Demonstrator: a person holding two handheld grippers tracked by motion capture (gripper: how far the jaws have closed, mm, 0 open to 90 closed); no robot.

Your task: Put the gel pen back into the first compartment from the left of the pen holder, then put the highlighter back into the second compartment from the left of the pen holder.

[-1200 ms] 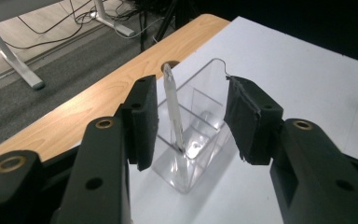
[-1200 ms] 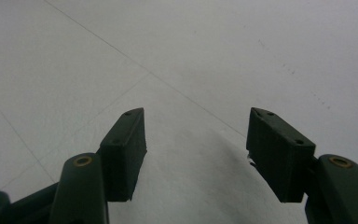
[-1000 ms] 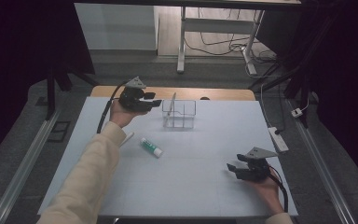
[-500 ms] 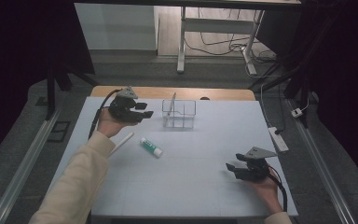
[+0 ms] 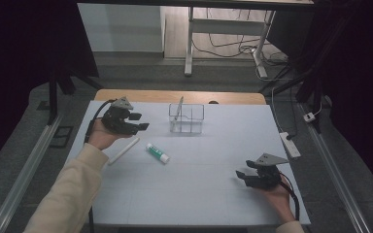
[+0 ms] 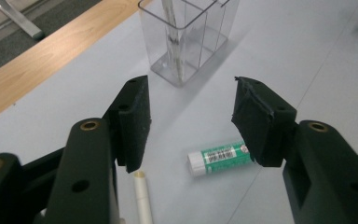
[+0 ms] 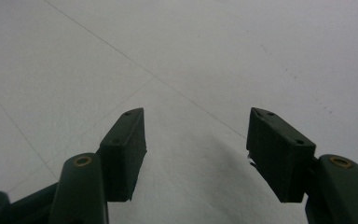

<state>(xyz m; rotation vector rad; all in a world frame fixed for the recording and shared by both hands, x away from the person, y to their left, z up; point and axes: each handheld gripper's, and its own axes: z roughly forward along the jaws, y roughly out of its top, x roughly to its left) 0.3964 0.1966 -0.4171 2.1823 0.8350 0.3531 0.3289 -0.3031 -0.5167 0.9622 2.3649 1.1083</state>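
1. The left gripper [image 5: 135, 122] is held up above the far-left part of the table [image 5: 213, 204], the person's cream sleeve [image 5: 68, 194] reaching in from the bottom left. Its jaws point toward the clear organizer [image 5: 187, 118] and stand spread apart; they've just been opening wider, with nothing pinched between them.
2. In the left gripper view the glue stick [image 6: 220, 157] and the white stick [image 6: 142, 196] lie on the table below the gap between the jaws, not touched by either pad.
3. The right gripper [image 5: 244, 177] sits low over the near-right part of the table, hand underneath it, jaws spread and empty, just bare table surface in front of them.
4. The glue stick [image 5: 157, 152] has a green label with a barcode and a white cap. The print is too small to read.
5. The white stick [image 5: 123, 150] lies diagonally just left of the glue stick, close but not touching.
6. The organizer stands near the far edge, in front of the wooden strip [image 5: 175, 96], with a thin pen-like thing [image 5: 178, 108] leaning in its left compartment.
7. Loads of open table in the middle and along the near edge; the two grippers are well apart.
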